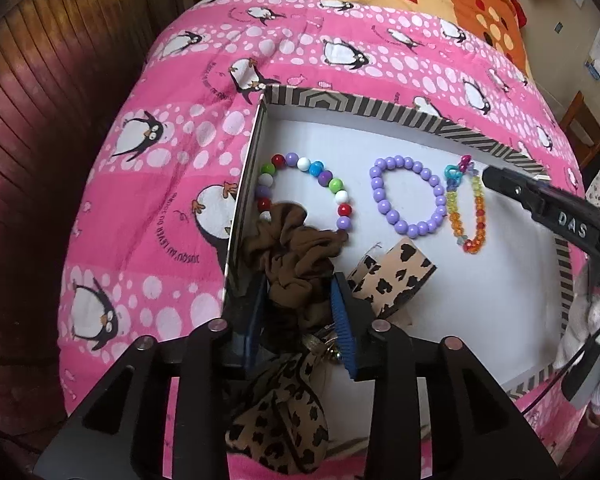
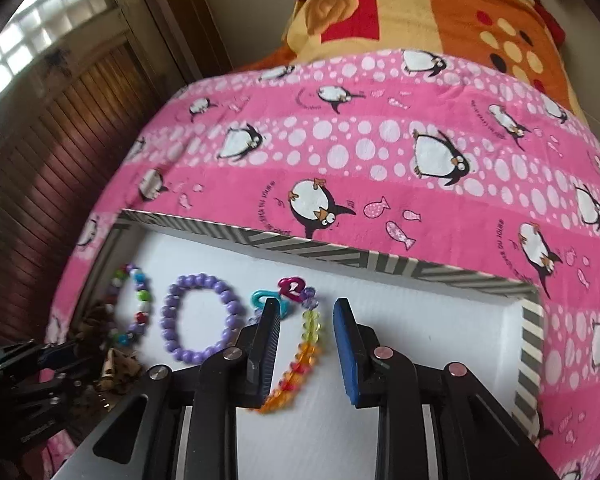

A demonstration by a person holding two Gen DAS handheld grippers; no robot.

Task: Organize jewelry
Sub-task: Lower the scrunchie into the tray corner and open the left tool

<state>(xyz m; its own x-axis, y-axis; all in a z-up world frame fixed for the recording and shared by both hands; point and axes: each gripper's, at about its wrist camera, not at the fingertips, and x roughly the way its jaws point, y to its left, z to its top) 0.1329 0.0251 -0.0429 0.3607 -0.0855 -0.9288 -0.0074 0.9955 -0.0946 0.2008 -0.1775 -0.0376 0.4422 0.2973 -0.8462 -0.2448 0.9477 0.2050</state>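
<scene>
Inside tray (image 1: 380, 109): three bracelets laid out; brown scrunchie (image 1: 296, 256) between parted left claw (image 1: 300, 312), unpressed; right claw (image 2: 306, 344) parted, astride rainbow bracelet (image 2: 300, 364), ungripped; leopard bow (image 1: 284, 420) unplaced.

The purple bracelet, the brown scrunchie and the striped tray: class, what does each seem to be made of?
Purple bracelet: probably plastic beads, glossy, each showing a small highlight.
Brown scrunchie: soft matte fabric, gathered into ruffled folds.
Striped tray: likely printed cardboard, thin flat walls, plain white matte floor.
</scene>
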